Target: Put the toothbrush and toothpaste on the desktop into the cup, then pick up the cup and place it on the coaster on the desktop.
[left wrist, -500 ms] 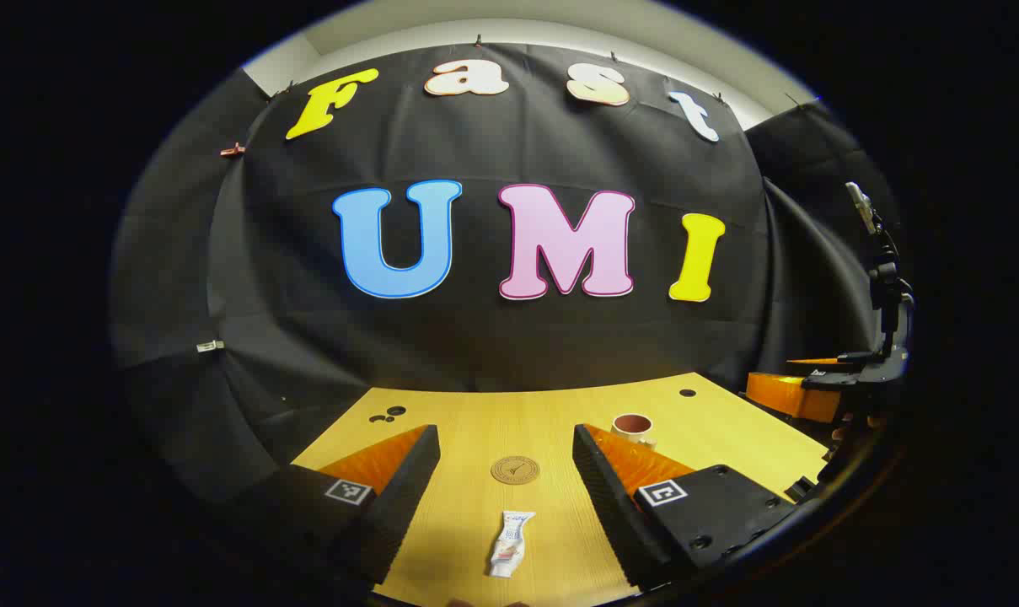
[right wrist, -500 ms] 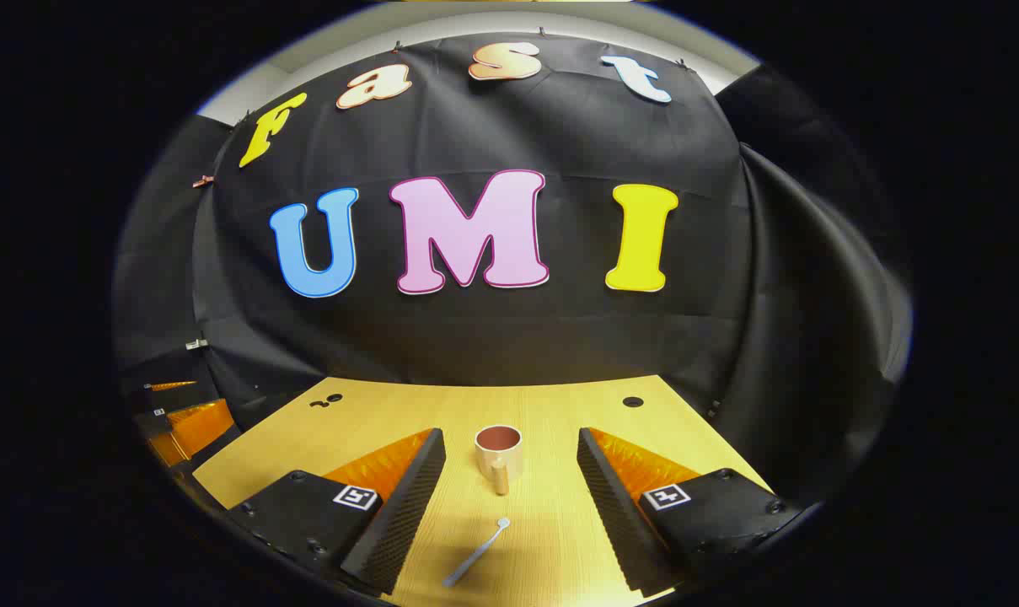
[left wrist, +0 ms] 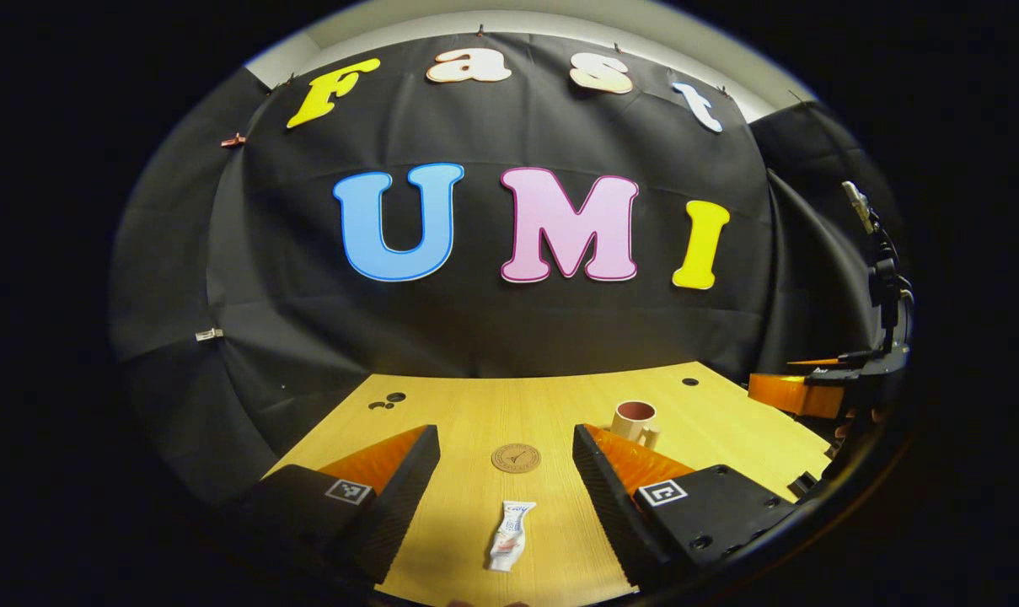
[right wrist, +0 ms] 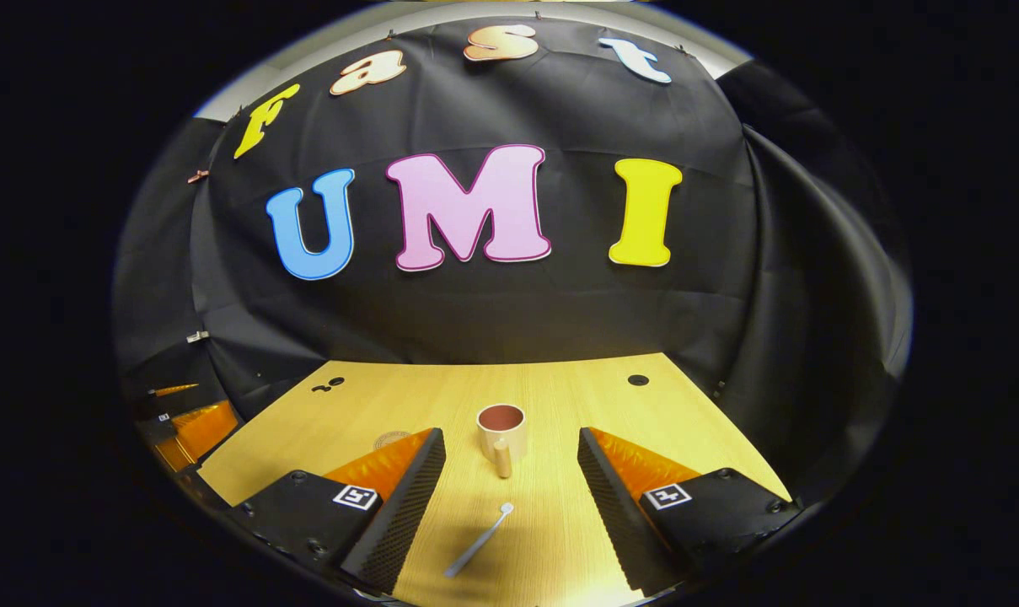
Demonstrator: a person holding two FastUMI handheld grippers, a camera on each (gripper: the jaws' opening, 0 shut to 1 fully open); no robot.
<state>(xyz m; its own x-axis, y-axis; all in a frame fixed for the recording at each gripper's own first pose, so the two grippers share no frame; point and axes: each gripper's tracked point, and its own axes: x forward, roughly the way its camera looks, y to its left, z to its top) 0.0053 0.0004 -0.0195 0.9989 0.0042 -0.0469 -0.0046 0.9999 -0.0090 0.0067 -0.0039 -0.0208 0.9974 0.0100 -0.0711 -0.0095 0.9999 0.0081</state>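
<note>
A white toothpaste tube (left wrist: 509, 534) lies flat on the wooden desktop between the fingers of my left gripper (left wrist: 506, 485), which is open and above it. Beyond the tube sits a round cork coaster (left wrist: 516, 458). A beige cup (left wrist: 635, 421) with a dark inside stands upright to the right, partly behind the left gripper's right finger. In the right gripper view a pale toothbrush (right wrist: 478, 539) lies on the desktop between the fingers of my open right gripper (right wrist: 509, 489). The cup (right wrist: 501, 431) stands just past it, handle toward me. The coaster (right wrist: 391, 439) peeks out behind the left finger.
The wooden desktop (left wrist: 475, 405) has small dark holes near its far corners (left wrist: 689, 381) (right wrist: 638, 379). Black cloth closes the back and sides. The other gripper's orange finger (left wrist: 791, 392) shows at the right edge of the left gripper view.
Both grippers have risen or tilted slightly, so the desk and objects sit a little farther up in view. The cup, tube and toothbrush have not moved on the desk.
</note>
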